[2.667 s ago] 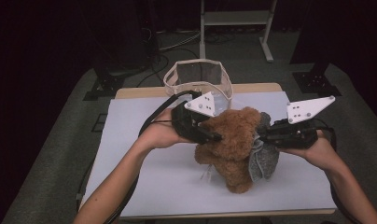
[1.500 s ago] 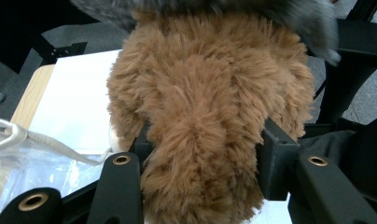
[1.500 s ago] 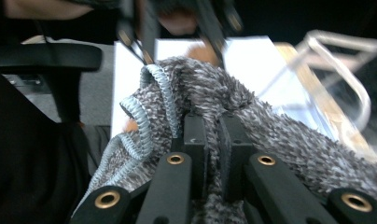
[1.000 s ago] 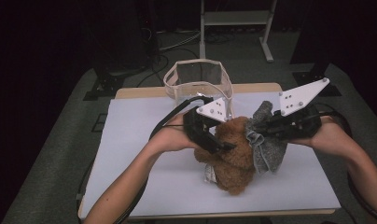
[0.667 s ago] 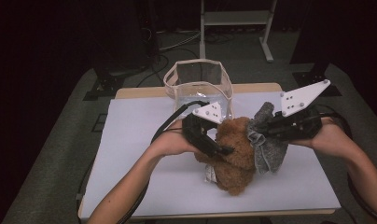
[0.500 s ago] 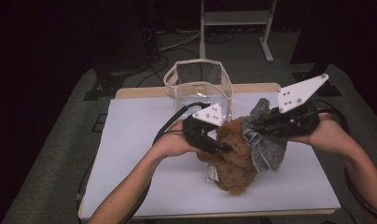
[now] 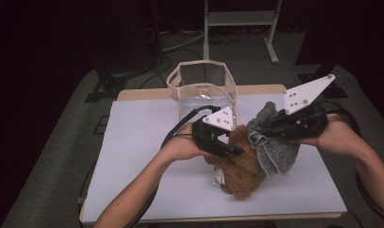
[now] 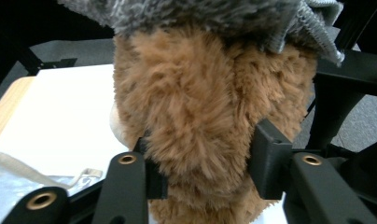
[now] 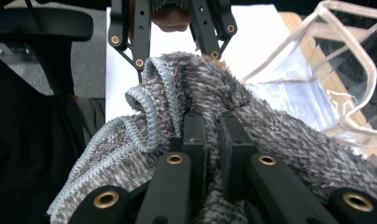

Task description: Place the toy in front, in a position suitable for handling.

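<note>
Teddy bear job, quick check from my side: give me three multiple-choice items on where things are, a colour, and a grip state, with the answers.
1. Where does the clear bag stand?
A. At the table's far edge, beyond the bear
B. On the floor to the left
C. Under the bear

2. What colour is the knitted garment on the teddy bear?
A. Red
B. Grey
C. Yellow

3. How does the right gripper stand?
A. Wide open, clear of everything
B. Shut on the garment
C. Shut on the bag's rim

Answers:
1. A, the high view shows the bag upright behind the bear, on the far side of the white table.
2. B, both the high view and the right gripper view show grey knit with a pale blue hem.
3. B, its jaws pinch a fold of the knit in the right gripper view.
</note>
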A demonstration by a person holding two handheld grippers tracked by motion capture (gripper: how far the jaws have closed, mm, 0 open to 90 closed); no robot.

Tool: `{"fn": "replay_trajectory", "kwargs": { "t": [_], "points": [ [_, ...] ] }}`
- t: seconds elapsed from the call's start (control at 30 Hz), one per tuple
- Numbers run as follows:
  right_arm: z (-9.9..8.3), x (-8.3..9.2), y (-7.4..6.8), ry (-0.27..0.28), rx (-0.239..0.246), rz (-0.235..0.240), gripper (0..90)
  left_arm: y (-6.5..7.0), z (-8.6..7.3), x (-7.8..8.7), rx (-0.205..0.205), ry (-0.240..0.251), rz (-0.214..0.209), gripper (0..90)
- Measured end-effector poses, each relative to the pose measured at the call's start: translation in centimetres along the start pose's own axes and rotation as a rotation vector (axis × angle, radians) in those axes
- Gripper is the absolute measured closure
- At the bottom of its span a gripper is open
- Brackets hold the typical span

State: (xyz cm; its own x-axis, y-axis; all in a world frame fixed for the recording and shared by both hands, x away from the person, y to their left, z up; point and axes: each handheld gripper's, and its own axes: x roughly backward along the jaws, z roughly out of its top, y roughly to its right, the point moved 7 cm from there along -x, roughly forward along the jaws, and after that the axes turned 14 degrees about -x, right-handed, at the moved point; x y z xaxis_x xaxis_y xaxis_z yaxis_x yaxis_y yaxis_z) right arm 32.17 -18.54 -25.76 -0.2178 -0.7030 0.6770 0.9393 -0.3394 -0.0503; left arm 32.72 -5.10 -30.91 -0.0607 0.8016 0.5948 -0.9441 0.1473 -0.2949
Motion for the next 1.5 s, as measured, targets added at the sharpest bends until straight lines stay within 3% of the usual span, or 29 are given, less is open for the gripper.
{"fn": "replay_trajectory", "kwargs": {
  "t": [0.17,0.3,0.43,0.6,0.8,0.97,1.2,1.4,1.43,1.5],
  "points": [
    [-0.2,-0.9,0.1,0.009,0.010,-0.015,82.2,0.0,-0.6,-0.6,0.045,-0.004,-0.005,33.5],
    [0.0,-1.5,0.0,0.022,0.012,-0.006,82.2,0.0,-0.8,-0.8,0.031,-0.011,0.015,50.4],
    [-0.2,-1.0,0.0,0.033,0.008,-0.012,82.1,-0.1,-0.6,-0.8,0.030,0.002,0.014,60.9],
    [-0.7,-0.8,0.1,0.040,0.005,-0.027,82.1,-0.1,-0.4,-1.3,0.011,-0.018,0.021,62.2],
    [-1.1,0.1,-0.1,0.033,0.017,-0.043,82.0,-0.3,-0.1,-1.4,0.013,0.028,0.006,67.2],
    [-2.4,1.7,0.2,0.048,-0.019,-0.045,81.9,-0.4,0.2,-1.5,0.011,0.028,0.010,67.9],
    [-4.6,2.9,0.3,0.030,-0.049,-0.045,81.8,-0.6,0.0,-0.7,0.031,0.040,0.041,67.1],
    [-3.8,2.4,0.3,0.032,-0.039,-0.043,81.8,-0.6,-0.2,-0.5,0.032,0.036,0.034,66.5],
    [-2.7,1.7,0.0,0.060,-0.024,-0.017,81.8,-0.5,-0.2,-0.6,0.024,0.034,0.028,65.7],
    [-2.1,1.1,-0.3,0.062,-0.010,-0.004,81.9,-0.4,-0.3,-0.6,0.025,0.025,0.026,64.6]
  ]
}}
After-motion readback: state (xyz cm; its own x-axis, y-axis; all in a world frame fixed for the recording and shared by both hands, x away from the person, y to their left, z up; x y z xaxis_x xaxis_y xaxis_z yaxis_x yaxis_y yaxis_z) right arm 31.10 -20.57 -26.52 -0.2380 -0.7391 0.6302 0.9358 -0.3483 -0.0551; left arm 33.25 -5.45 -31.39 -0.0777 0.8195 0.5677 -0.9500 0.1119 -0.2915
